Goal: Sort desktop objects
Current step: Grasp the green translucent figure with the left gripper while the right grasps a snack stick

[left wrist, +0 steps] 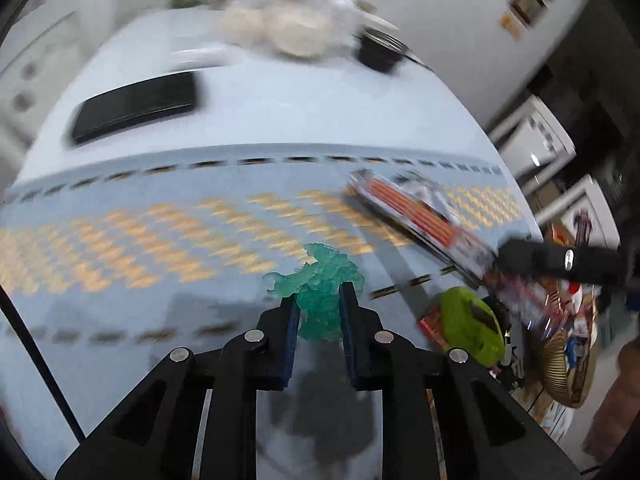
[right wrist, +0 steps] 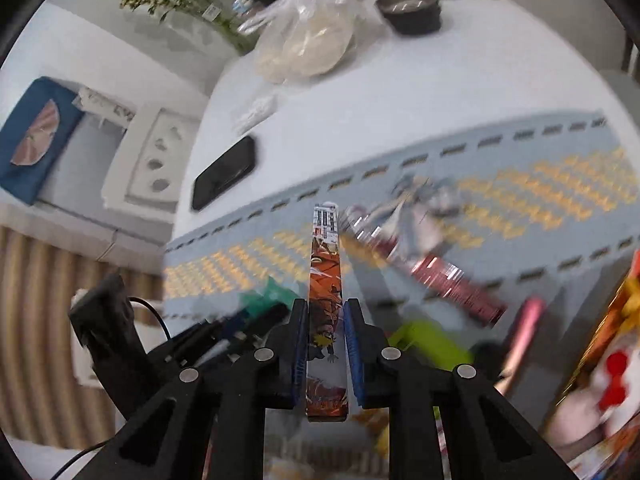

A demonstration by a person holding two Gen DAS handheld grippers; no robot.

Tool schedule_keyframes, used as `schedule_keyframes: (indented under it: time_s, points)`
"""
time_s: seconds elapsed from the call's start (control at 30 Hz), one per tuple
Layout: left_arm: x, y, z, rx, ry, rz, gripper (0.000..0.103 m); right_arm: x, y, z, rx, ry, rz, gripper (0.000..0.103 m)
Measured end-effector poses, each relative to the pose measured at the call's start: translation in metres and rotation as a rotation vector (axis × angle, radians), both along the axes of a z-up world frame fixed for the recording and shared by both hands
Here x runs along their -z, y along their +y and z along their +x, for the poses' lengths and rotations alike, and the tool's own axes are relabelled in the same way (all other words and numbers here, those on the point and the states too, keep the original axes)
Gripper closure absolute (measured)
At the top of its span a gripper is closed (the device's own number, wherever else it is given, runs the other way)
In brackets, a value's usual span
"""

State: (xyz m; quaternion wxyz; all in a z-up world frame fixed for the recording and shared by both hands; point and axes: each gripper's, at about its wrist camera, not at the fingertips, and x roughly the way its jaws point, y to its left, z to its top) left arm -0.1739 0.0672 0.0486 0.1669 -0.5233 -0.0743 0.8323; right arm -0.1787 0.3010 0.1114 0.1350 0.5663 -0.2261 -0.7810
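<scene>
1. A translucent green plastic figure [left wrist: 320,292] is clamped in the left hand-held gripper [left wrist: 320,300] above the table [left wrist: 280,112], lifted for sorting
2. A flat orange printed card pack [right wrist: 326,300] is pinched edge-on by the right hand-held gripper [right wrist: 326,312], clear of remaining clutter

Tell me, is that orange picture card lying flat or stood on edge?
On edge: the card shows only its thin side, pinched between the right gripper pads above the table.
</scene>
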Motion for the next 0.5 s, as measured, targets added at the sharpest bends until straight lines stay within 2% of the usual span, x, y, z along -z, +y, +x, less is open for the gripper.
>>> schedule_keyframes:
  time_s: [0.13, 0.23, 0.27, 0.4, 0.5]
  points:
    - [0.000, -0.062, 0.022, -0.171, -0.053, 0.013, 0.086, 0.009, -0.037, 0.025, -0.124, -0.038, -0.005, 0.085]
    - [0.007, -0.098, 0.037, -0.263, -0.089, 0.032, 0.086, 0.024, -0.064, 0.047, -0.200, -0.085, 0.089, 0.085]
    - [0.008, -0.107, 0.041, -0.282, -0.093, 0.029, 0.086, 0.033, -0.070, 0.054, -0.219, -0.108, 0.110, 0.085]
    - [0.013, -0.123, 0.052, -0.319, -0.100, 0.023, 0.086, 0.053, -0.079, 0.065, -0.255, -0.181, 0.070, 0.082]
    - [0.014, -0.115, 0.048, -0.311, -0.101, 0.034, 0.086, 0.054, -0.090, 0.066, -0.288, -0.163, 0.133, 0.081]
